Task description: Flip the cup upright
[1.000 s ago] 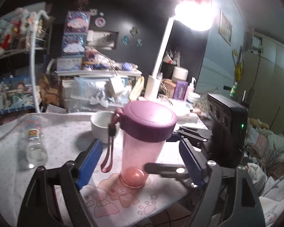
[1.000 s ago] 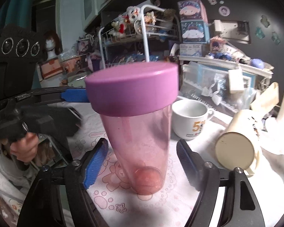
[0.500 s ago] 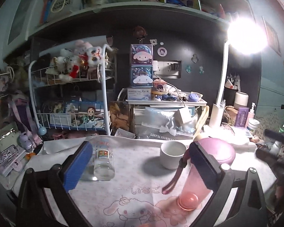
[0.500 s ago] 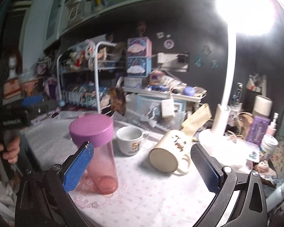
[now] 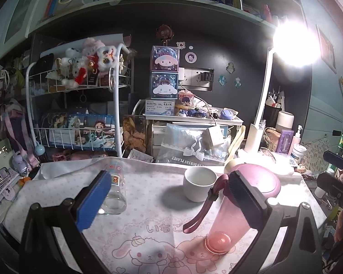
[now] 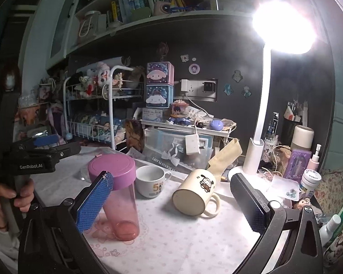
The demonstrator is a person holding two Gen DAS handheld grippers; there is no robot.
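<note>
A cream mug with a puppy print [image 6: 195, 194] lies on its side on the white cloth, base toward me, handle at the lower right. My right gripper [image 6: 171, 203] is open and empty, held back from the table, the mug between its fingers in view. My left gripper [image 5: 169, 199] is open and empty; it also shows at the left of the right wrist view [image 6: 43, 142]. A pink bottle with a purple lid [image 6: 119, 196] stands upright, also in the left wrist view [image 5: 235, 207].
A white cup [image 6: 149, 181] stands upright behind the bottle, also in the left wrist view [image 5: 199, 186]. A clear glass [image 5: 114, 191] lies at the left. A lit desk lamp [image 6: 258, 137], jars, boxes and a wire rack [image 5: 80, 114] crowd the back.
Both grippers pulled back and up from the pink bottle, which now stands alone. The views widened to show the whole table and the lying mug.
</note>
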